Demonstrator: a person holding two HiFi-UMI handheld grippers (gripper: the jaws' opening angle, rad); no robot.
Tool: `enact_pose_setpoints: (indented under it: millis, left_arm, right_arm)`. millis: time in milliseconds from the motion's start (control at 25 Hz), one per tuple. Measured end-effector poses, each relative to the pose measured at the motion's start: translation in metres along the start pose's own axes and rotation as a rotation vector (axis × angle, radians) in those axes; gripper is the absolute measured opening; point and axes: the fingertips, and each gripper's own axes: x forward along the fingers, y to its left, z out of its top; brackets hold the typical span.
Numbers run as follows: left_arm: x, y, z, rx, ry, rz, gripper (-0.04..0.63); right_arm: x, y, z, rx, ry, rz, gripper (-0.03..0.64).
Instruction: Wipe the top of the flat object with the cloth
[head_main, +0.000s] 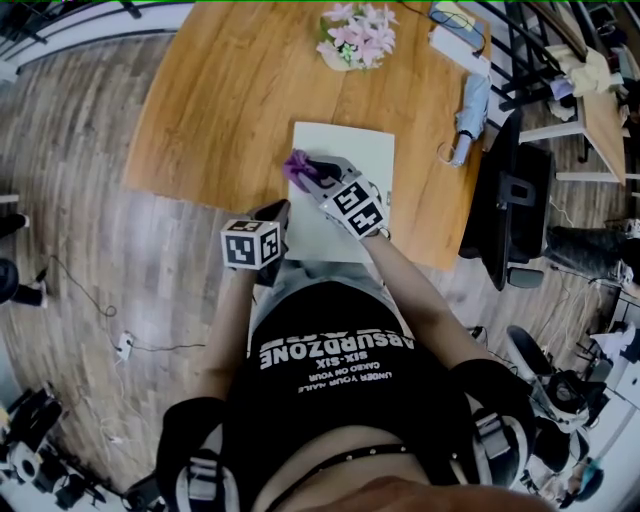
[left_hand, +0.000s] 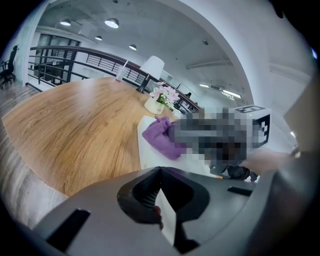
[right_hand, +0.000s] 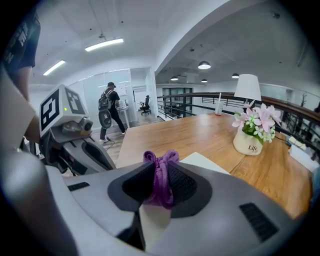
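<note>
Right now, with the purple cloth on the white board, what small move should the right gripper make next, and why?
Probably slide the right gripper rightward across the white board, pressing down. Its jaws are shut on the purple cloth, which sits at the board's left edge, so most of the top lies to its right.

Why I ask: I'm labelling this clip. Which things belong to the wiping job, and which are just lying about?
In use: purple cloth, white board, right gripper clamping the cloth, left gripper at the board's near edge.
Lying about: flower pot, folded umbrella, white lamp, all on the wooden table.
</note>
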Motion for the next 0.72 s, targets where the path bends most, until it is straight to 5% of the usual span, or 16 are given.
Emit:
enact_pose_setpoints:
  millis: [720]
  left_arm:
    - [0.013,-0.004,-0.007,0.089,0.064,0.012,0.014]
  right_arm:
    - [0.014,-0.033,0.013,0.099,-0.047,-0.056,0.103]
